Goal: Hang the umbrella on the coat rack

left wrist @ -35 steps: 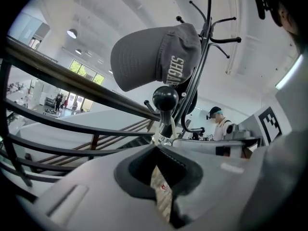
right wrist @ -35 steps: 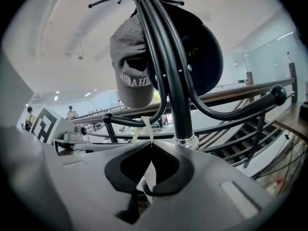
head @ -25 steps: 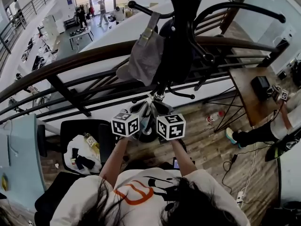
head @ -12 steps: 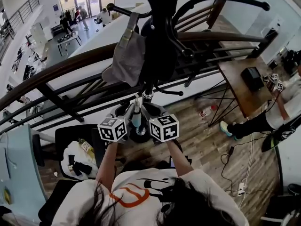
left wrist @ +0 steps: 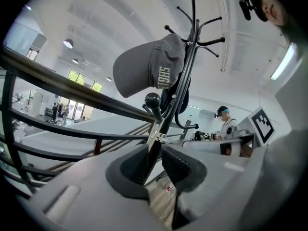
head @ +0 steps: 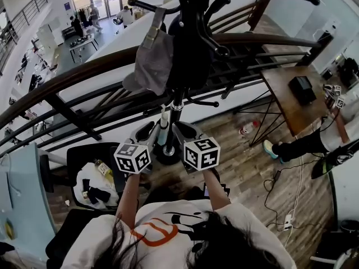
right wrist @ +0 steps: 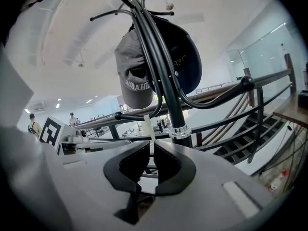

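a grey cap (head: pixel 150 60) hangs high in front of a curved dark railing (head: pixel 67 77), and beyond the railing a lower floor shows with people (head: pixel 76 26) standing near tables. on the wooden floor (head: pixel 241 167) lie a bottle (head: pixel 247 129), loose cables (head: pixel 297 192) and a power strip (head: pixel 288 224), near a brown desk (head: pixel 283 102) carrying a black box (head: pixel 301 87). to the left a black chair (head: pixel 76 153) holds a white cloth (head: pixel 92 178) with small dark items on it.
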`<state>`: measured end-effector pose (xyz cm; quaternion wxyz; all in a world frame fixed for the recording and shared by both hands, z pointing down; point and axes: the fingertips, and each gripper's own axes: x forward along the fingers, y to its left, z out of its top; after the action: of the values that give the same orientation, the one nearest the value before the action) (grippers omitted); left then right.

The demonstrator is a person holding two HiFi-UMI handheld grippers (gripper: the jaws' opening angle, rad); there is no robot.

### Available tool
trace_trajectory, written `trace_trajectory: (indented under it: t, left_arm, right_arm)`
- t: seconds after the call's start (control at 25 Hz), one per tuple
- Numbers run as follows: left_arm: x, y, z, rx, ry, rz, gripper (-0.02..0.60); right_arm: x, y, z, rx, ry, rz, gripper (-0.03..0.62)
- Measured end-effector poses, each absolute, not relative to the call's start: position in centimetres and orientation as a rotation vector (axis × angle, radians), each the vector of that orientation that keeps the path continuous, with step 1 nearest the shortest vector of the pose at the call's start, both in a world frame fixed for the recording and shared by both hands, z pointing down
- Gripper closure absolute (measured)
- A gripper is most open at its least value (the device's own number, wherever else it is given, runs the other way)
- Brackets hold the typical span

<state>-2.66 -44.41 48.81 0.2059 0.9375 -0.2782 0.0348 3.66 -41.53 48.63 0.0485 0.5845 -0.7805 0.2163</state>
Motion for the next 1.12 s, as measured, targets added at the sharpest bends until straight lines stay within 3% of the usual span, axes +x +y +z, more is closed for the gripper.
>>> trace_trajectory:
  t: [0.64,1.12]
  left_arm:
    - [-3.5,-36.9,47.4,2.608,-0.800,0.033,0.512]
    - [0.5,-28.2,46.8,2.585,-0.972,0.035,0.523]
  right_arm:
    - [2.8,-34.6,49.6,1.690,-2.418,0.677,0.550]
    - [6.5,-26.0,48.4,1.553,-2.517,0.643,0.574]
